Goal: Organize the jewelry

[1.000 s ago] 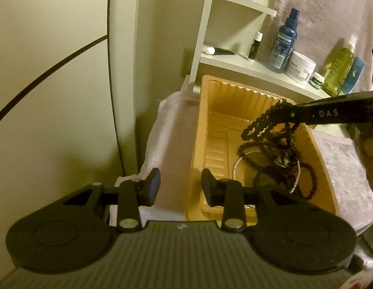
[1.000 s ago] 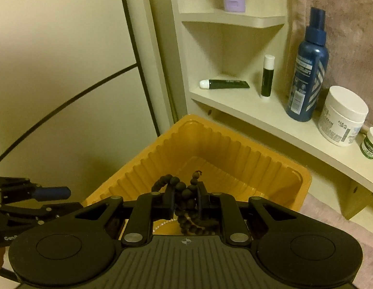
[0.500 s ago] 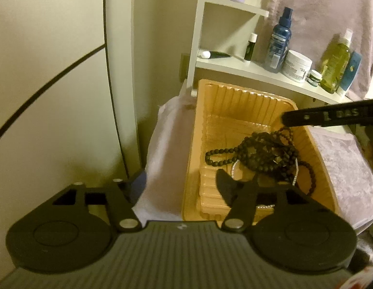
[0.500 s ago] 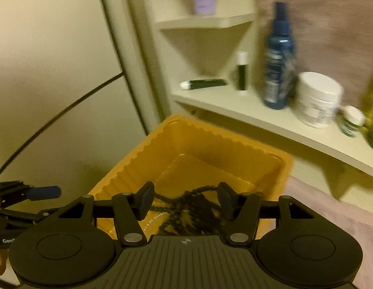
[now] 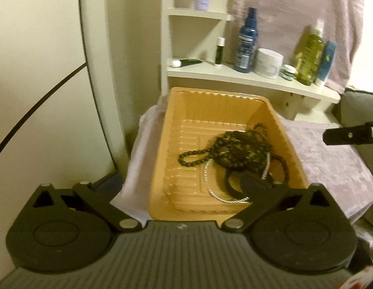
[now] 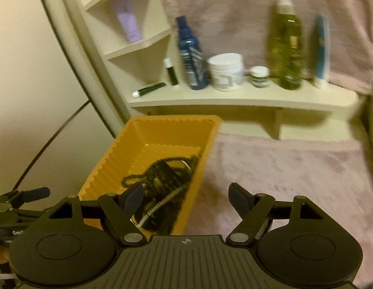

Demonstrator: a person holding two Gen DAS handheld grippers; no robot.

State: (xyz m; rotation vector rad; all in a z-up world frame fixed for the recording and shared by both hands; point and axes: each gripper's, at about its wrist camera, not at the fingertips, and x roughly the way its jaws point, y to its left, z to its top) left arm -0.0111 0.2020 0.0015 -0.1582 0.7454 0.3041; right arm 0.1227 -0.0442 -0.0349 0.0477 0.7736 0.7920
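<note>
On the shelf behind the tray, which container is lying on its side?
The small dark green tube with a white cap, at the shelf's left end. Every bottle and jar beside it, like the blue spray bottle, stands upright.

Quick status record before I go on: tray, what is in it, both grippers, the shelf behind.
tray: orange plastic tray on a pale cloth, below the shelf
contents: tangled black bead necklace and a silver chain, lying loose at the tray's right side
left gripper: jaws have just been opening; open, nothing between them
right gripper: jaws have just been opening; open, empty, over the tray's right rim
shelf: blue bottle, white jar, green bottle, small tubes
</note>
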